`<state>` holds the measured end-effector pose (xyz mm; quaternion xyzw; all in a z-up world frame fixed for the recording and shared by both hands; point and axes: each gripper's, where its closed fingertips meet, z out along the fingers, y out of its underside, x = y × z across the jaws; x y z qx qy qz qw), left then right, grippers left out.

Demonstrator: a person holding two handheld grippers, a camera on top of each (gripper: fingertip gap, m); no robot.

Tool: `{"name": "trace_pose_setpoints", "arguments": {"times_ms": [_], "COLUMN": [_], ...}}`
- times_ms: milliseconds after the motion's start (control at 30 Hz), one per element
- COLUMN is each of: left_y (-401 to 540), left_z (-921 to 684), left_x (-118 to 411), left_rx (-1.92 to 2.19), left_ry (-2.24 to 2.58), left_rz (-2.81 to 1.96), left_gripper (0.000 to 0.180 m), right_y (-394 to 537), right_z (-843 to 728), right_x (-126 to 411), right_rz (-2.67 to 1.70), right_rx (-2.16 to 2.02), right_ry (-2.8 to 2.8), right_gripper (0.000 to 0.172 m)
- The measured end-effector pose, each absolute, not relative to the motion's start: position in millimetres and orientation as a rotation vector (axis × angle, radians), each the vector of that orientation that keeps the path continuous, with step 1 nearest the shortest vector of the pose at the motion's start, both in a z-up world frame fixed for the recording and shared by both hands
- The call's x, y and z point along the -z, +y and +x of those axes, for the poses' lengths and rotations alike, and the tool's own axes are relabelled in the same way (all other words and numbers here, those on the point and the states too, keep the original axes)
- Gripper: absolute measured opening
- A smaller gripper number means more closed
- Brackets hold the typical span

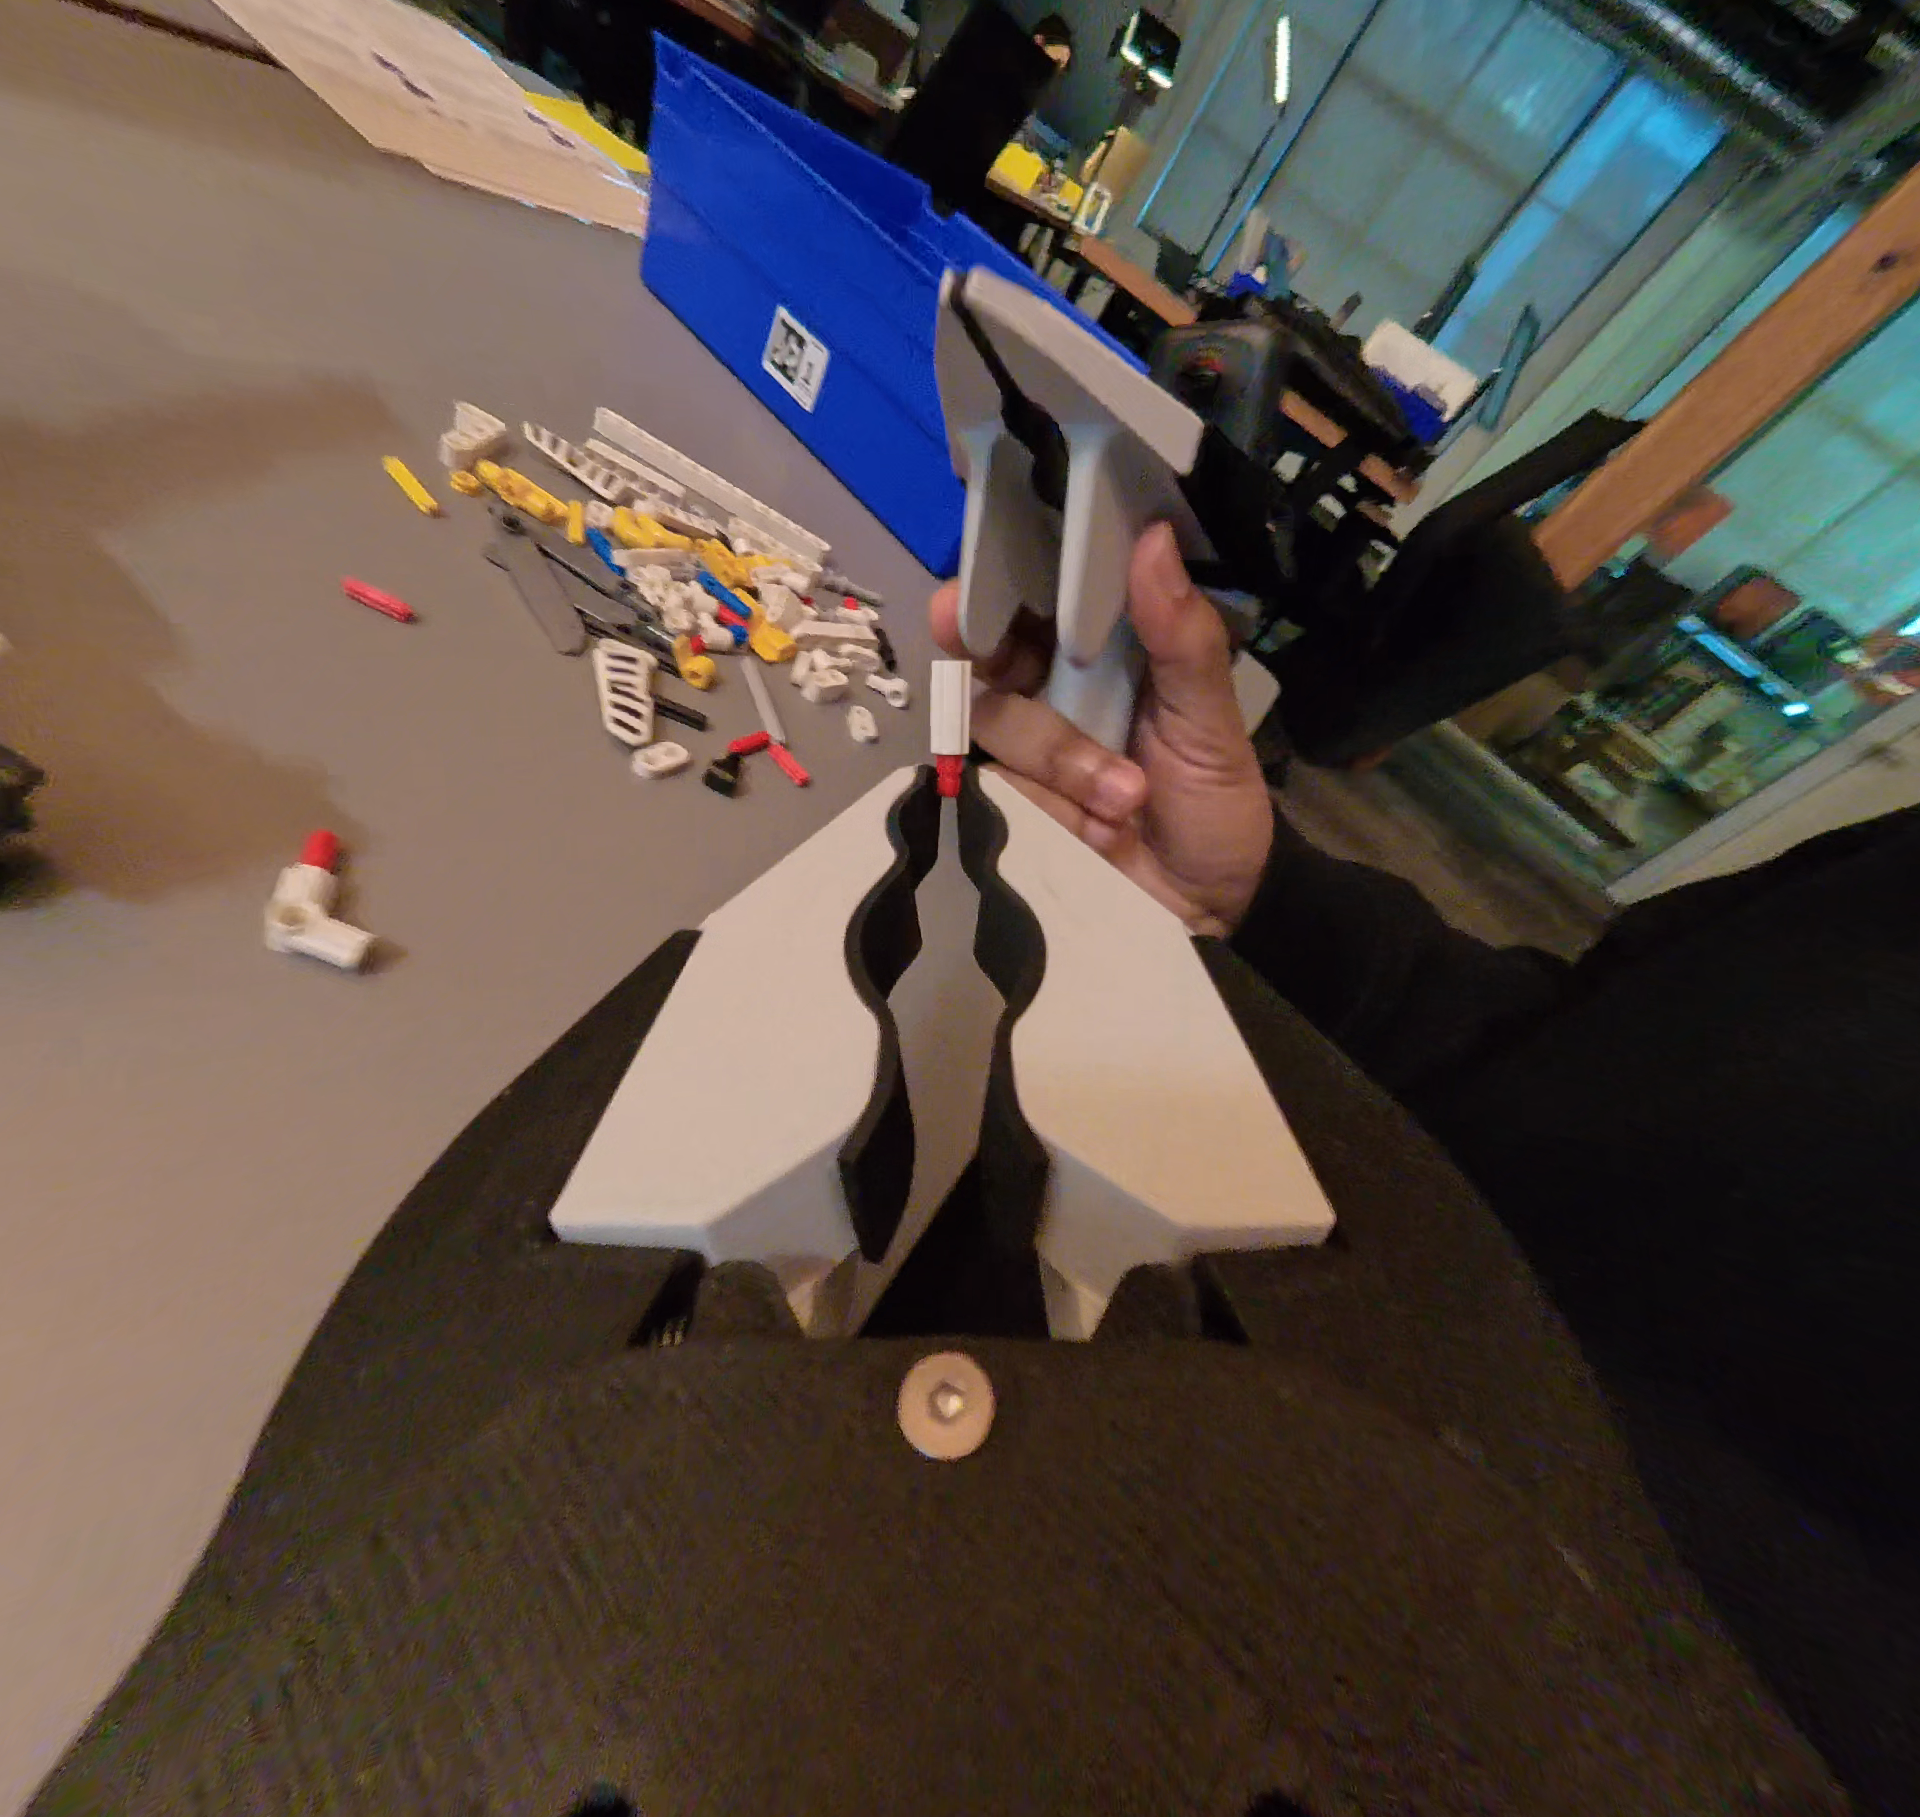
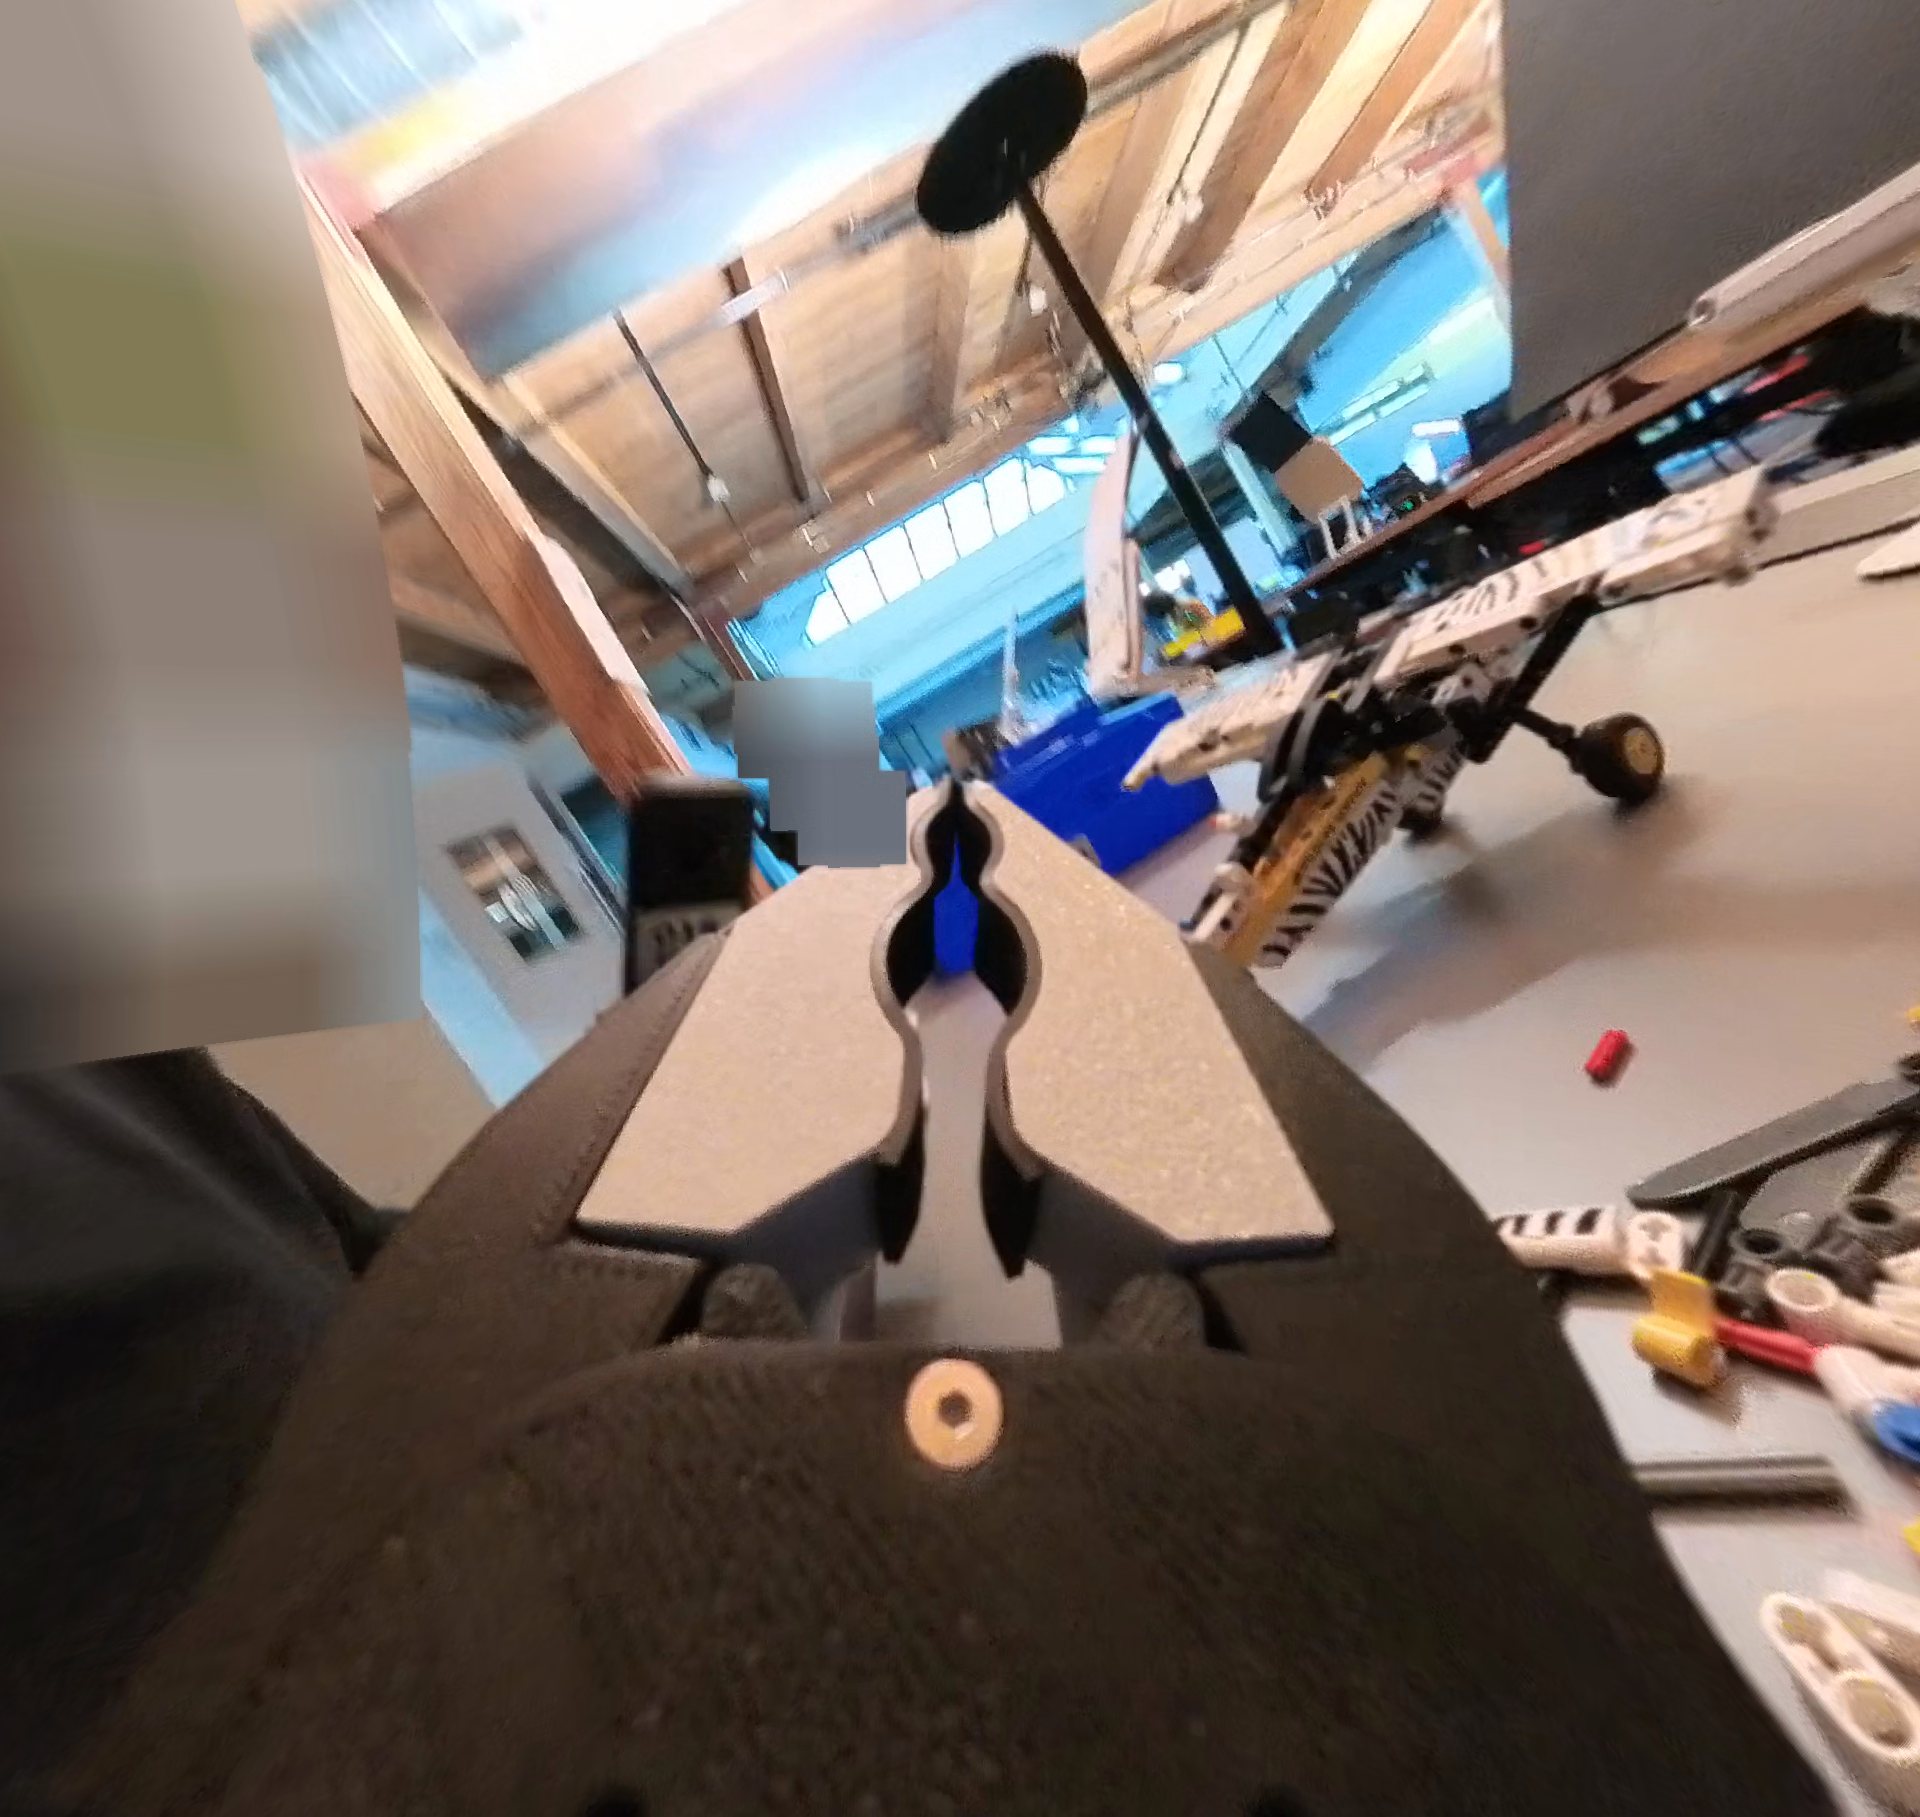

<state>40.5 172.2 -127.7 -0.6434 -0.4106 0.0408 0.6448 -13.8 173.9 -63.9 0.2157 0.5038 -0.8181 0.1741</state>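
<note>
Sprawling across the grey table (image 1: 208, 365), a pile of loose building pieces (image 1: 675, 572) lies beside the blue bin (image 1: 810, 240). Left gripper (image 1: 945, 780) pinches a red pin (image 1: 945, 775) capped by a white sleeve (image 1: 950, 707) — light, rigid, slippery plastic, probably best gripped on the pin's stub. Right gripper (image 2: 956, 791) — raised off the table, tips together on nothing.

Blue bin (image 1: 790, 240) behind a loose heap of building pieces (image 1: 675, 583) on the grey table (image 1: 208, 333).
</note>
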Motion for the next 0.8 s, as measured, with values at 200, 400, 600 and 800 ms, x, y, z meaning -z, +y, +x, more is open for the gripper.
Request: {"name": "trace_pose_setpoints", "arguments": {"times_ms": [200,400,600,800], "left_y": [151,147,148,153], "left_z": [31,31,32,35], "left_x": [106,103,100,104], "left_rx": [-0.213,-0.191,-0.193,-0.199], "left_ry": [-0.916,-0.93,-0.921,-0.91], "left_rz": [-1.438,-1.406,-1.414,-1.453], "left_gripper": [0.001,0.001,0.001,0.001], "right_y": [152,144,134,133], "right_z": [3,11,23,29], "right_x": [72,75,79,79], "right_rz": [0.525,0.499,0.463,0.427], "right_rx": [2.176,2.082,2.001,1.968], "right_ry": [1.485,1.471,1.483,1.486], "right_gripper": [0.025,0.031,0.023,0.008]}}
